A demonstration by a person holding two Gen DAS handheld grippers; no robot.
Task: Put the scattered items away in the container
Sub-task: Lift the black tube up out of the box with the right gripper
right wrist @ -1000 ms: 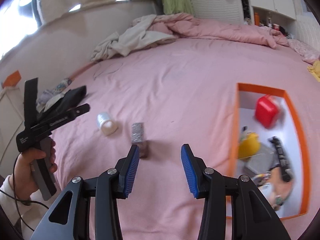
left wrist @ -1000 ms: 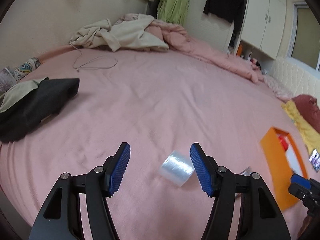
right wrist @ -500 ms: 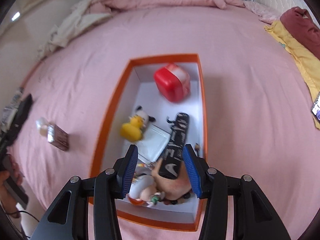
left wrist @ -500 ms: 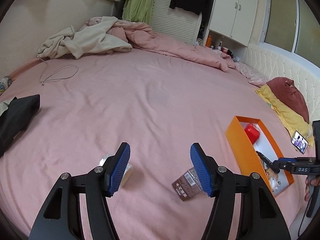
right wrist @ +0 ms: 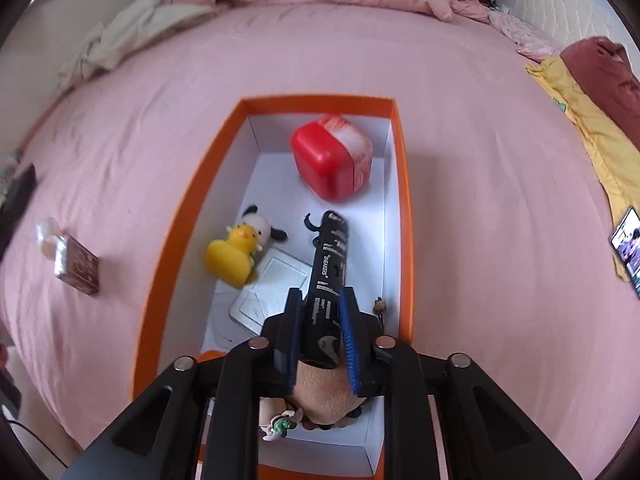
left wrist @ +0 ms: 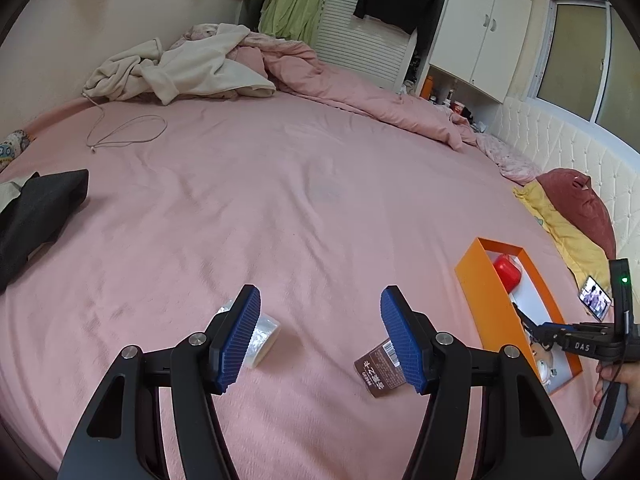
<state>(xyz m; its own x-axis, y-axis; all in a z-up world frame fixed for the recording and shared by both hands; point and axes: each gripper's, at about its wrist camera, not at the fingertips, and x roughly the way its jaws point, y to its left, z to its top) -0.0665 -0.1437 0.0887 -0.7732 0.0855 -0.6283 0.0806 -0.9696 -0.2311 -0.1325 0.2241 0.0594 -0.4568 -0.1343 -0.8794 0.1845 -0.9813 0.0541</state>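
An orange box (right wrist: 188,200) with a white inside lies on the pink bed; it also shows in the left wrist view (left wrist: 476,300). In it are a red case (right wrist: 330,162), a yellow duck toy (right wrist: 232,256), a clear flat packet (right wrist: 272,292) and small figures. My right gripper (right wrist: 320,334) is shut on a black tube (right wrist: 330,264) inside the box. My left gripper (left wrist: 320,336) is open and empty above the sheet. A clear tape roll (left wrist: 260,334) lies by its left finger and a brown packet (left wrist: 380,368) by its right finger.
A black cloth (left wrist: 36,216) lies at the left. A cable (left wrist: 124,136) and heaped blankets (left wrist: 192,64) are at the far side. A phone (right wrist: 628,248) lies on yellow bedding (left wrist: 568,240) right of the box.
My right gripper swung from the packet to over the box, lowered into it and closed on the black tube. My left gripper's view turned right, from the tape roll to between roll and packet.
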